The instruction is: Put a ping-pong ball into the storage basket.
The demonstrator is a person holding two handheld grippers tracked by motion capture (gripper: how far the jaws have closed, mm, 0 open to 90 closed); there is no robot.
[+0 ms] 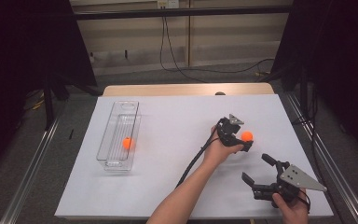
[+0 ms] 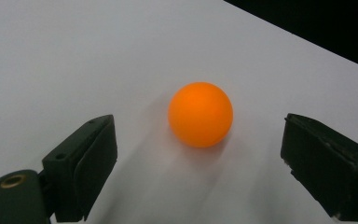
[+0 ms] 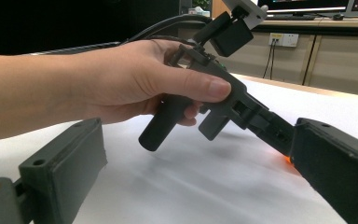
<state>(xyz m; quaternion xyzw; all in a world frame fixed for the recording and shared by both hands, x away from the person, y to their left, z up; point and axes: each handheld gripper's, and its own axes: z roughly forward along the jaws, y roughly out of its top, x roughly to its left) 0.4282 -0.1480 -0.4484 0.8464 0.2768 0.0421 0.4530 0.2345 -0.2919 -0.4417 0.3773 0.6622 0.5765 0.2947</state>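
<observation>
An orange ball [image 1: 247, 136] lies on the white table cover [image 1: 177, 121], right of the middle. My left gripper [image 1: 242, 139] is low over the cover with the ball at its tips. In the left gripper view the ball [image 2: 200, 114] rests between the wide-apart jaws of that gripper [image 2: 198, 156], touching neither pad. A second orange ball [image 1: 127, 143] sits inside a clear plastic tray [image 1: 116, 164] at the left. My right gripper [image 1: 257, 168] is near the front right edge, open and holding nothing. In its own view the right gripper [image 3: 200, 163] faces the left hand [image 3: 121, 84] and the left gripper's body [image 3: 223, 98].
The clear tray is long and narrow and runs front to back near the cover's left edge. A black cable [image 1: 193, 163] trails from the left gripper toward the front. Beyond the table's far edge there are floor cables and dark stands.
</observation>
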